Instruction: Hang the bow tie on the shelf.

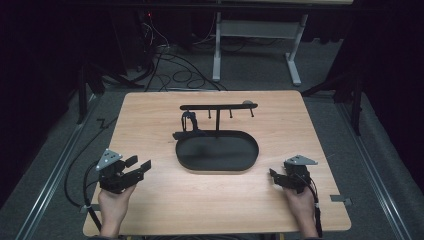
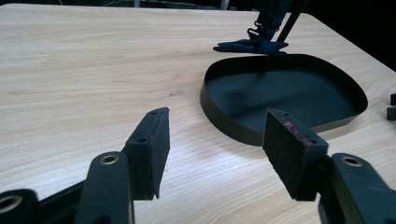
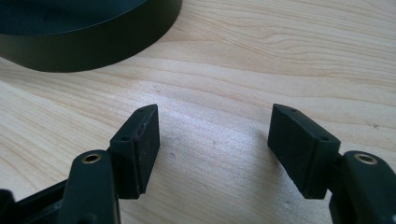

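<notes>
I held both tools low over the pale wood-grain table (image 1: 165, 200), one in each hand. My left gripper (image 1: 142, 166) sat at about eight o'clock from the table's middle, its jaws spread wide with nothing between them; in the left gripper view its two black pads (image 2: 154, 149) stood well apart over bare wood. My right gripper (image 1: 273, 174) sat at about four o'clock, and its jaws too were apart and empty (the right gripper view showed only wood grain in the gap).

Between the two, at the centre of the table, lay the shallow black oval metal tray (image 1: 186, 161). From its twelve o'clock edge rose a thin black post carrying a black horizontal bar (image 1: 218, 106) with small pegs hanging under it. A dark strap-like item with a clip (image 1: 187, 121) hung from the bar's left end, and its lower part rested on the tray's back rim. In the left gripper view the tray's wall (image 2: 233, 128) lay at one o'clock from my pads, near but apart. In the right gripper view the tray's curved wall (image 3: 93, 46) lay at eleven o'clock, also apart.
</notes>
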The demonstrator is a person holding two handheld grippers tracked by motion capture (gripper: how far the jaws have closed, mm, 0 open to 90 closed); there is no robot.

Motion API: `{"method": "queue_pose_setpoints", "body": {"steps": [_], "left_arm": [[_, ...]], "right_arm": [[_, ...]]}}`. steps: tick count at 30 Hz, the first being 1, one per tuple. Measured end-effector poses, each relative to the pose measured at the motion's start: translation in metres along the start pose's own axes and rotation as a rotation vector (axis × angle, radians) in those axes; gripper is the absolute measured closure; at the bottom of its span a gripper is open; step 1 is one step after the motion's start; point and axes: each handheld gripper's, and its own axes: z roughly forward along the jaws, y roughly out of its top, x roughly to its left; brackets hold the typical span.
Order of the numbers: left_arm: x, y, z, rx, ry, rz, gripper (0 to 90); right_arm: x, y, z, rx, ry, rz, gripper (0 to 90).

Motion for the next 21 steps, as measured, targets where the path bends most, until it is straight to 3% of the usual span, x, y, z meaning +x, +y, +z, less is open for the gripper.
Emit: {"method": "queue_pose_setpoints", "body": {"steps": [21], "left_arm": [[0.004, -0.02, 0.002, 0.032, 0.019, -0.023, 41.7]], "right_arm": [[0.0, 0.0, 0.0, 0.001, -0.002, 0.001, 35.6]]}}
